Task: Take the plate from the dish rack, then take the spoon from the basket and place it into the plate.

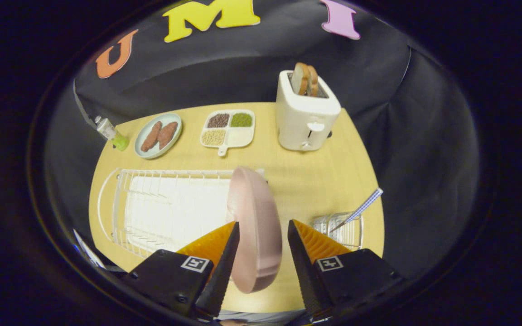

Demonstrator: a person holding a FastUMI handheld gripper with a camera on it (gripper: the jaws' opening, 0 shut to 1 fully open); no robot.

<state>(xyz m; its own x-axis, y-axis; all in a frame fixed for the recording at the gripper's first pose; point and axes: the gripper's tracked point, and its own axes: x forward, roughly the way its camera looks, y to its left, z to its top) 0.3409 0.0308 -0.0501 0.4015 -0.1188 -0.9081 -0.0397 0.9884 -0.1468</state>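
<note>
Tool fingers stand partly apart around the pink plate, upright on edge at the dish rack right end; contact unclear. Spoon bowl hidden in the basket, right.

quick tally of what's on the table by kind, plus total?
Plates: 2, pink plate standing on edge between the open gripper fingers, food plate
Divided tray: 1
Toaster: 1
Dish rack: 1
Basket: 1
Spoon: 1
Tube: 1
Total: 8
</note>
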